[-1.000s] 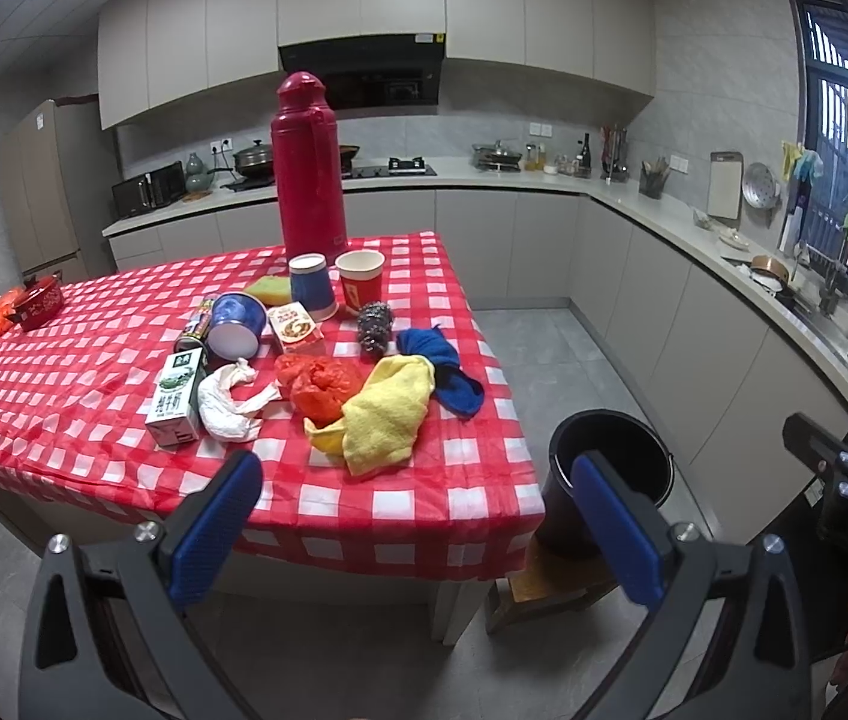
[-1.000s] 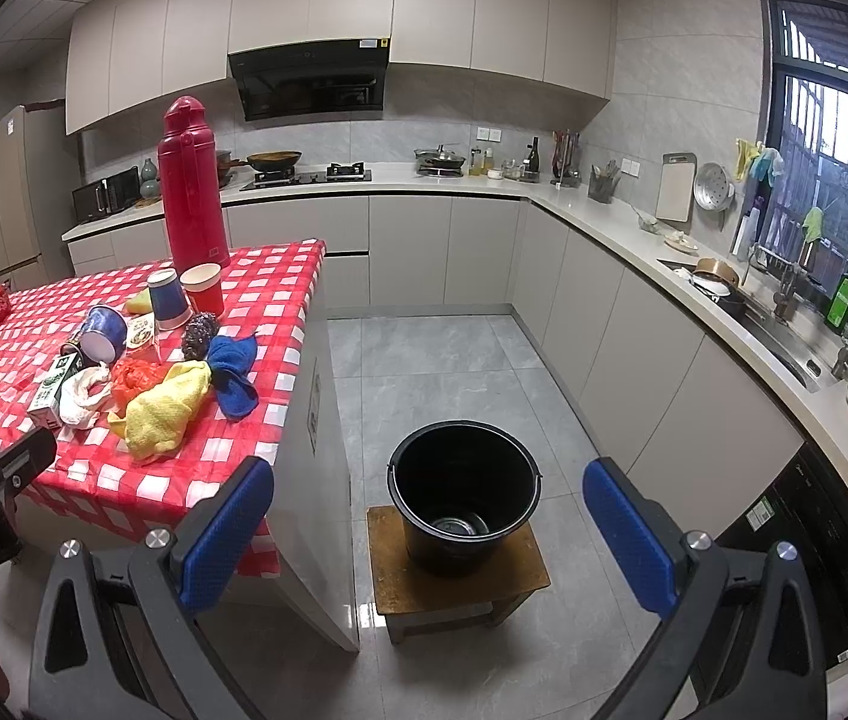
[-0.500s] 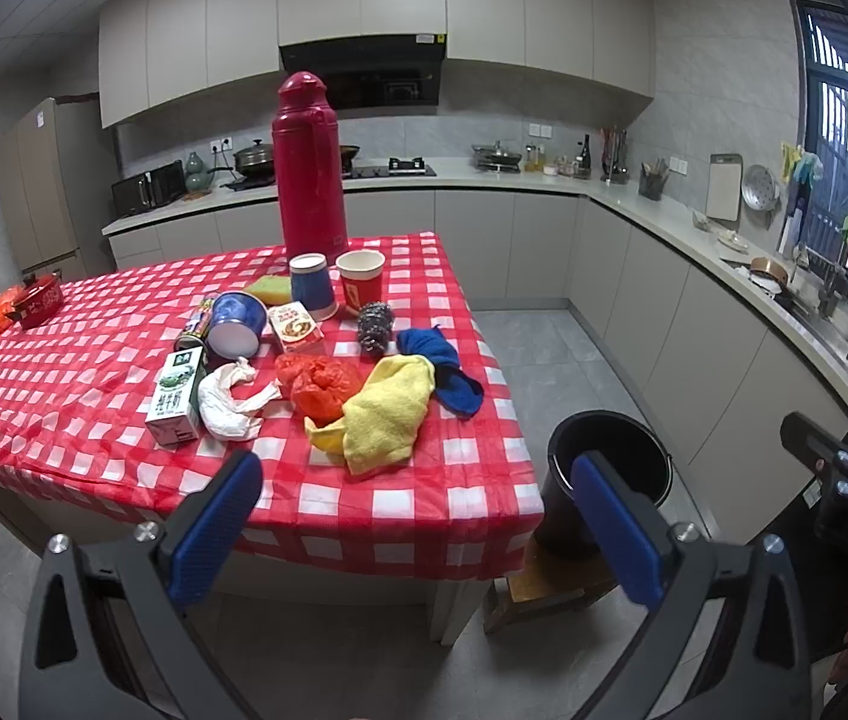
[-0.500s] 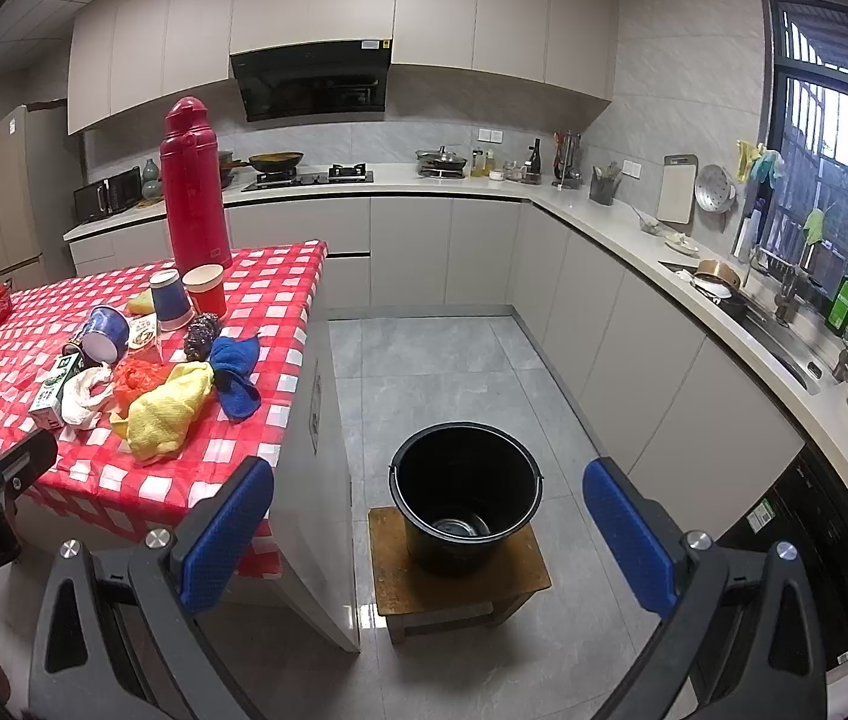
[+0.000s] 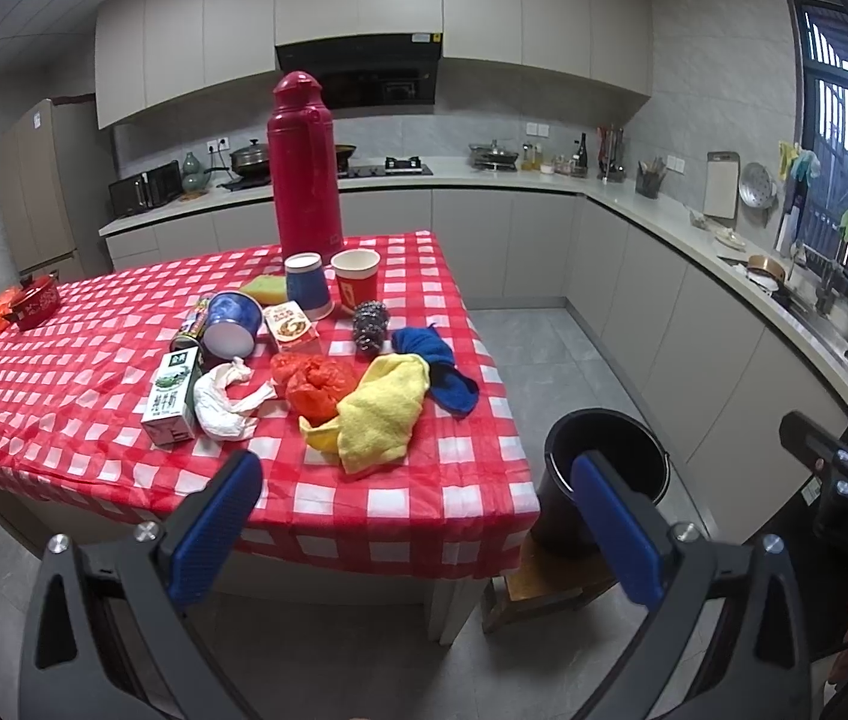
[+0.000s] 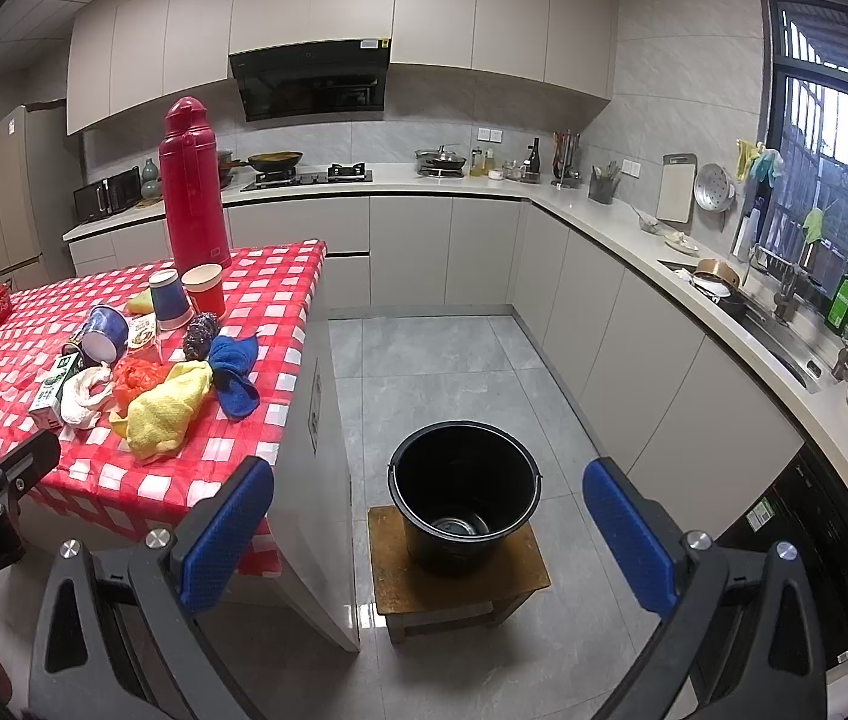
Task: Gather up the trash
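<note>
- Red-checked cloth covers the tabletop; trash pile sits near its right end, all untouched.
- Pile: white crumpled paper, orange plastic bag, milk carton, small snack box, tipped blue cup, upright blue cup, red paper cup.
- Yellow cloth lies over the bag's right edge and touches the blue cloth; steel scrubber just behind them. Probably not trash.
- Black bucket stands on a low wooden stool on the floor, right of the tabletop, nearly empty; something small lies at the bottom, can't tell what.
- Left gripper hangs off the near tabletop edge, jaws wide, nothing between them.
- Right gripper faces the bucket, jaws wide, empty.
- Stage: nothing picked yet, judging by the full pile.
- Risks: grabbing the bag could drag the yellow cloth along, since they overlap; thin paper and bag may slip from a partial pinch; reaching past could knock the upright cups or the tall red thermos; a drop made from the tabletop side may miss the bucket, which sits low and apart.
</note>
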`<state>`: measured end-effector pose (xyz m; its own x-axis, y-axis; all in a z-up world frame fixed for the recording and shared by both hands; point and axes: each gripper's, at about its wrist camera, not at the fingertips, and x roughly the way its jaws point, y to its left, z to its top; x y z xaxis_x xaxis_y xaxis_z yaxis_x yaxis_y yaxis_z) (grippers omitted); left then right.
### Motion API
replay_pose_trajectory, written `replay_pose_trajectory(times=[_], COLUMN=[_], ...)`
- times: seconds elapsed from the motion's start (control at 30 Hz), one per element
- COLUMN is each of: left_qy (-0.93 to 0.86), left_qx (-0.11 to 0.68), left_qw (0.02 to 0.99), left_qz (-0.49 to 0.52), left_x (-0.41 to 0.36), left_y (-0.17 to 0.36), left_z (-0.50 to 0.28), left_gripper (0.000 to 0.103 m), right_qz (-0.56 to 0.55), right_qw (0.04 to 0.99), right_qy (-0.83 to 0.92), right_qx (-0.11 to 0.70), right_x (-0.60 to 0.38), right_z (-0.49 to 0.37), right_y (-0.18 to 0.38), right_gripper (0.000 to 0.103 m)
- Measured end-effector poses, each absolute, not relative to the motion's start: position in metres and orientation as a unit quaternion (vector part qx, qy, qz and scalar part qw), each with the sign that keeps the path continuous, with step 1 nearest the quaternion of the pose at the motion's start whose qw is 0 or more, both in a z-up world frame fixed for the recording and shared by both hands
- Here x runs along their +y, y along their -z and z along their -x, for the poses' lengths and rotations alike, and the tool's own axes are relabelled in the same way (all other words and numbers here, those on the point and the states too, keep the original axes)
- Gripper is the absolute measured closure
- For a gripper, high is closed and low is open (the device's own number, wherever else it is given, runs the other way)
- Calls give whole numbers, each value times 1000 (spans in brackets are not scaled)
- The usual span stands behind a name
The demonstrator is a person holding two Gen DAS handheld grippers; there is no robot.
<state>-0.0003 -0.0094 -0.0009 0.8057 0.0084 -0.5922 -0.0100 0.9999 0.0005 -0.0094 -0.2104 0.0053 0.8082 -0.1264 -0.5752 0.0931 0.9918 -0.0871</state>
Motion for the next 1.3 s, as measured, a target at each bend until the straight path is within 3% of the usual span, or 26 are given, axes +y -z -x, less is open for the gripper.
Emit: replay_pose_trajectory(times=[1.3], left_qy=[-12], left_qx=[316], left_qw=[949], left_qz=[2], left_x=[-11], left_y=[2], left_z=[-10], left_gripper=[0], right_qz=[25], right_qw=[948], right_qy=[42], right_qx=[313], right_x=[-202], right_z=[-5], right_y=[-2], right_gripper=[0])
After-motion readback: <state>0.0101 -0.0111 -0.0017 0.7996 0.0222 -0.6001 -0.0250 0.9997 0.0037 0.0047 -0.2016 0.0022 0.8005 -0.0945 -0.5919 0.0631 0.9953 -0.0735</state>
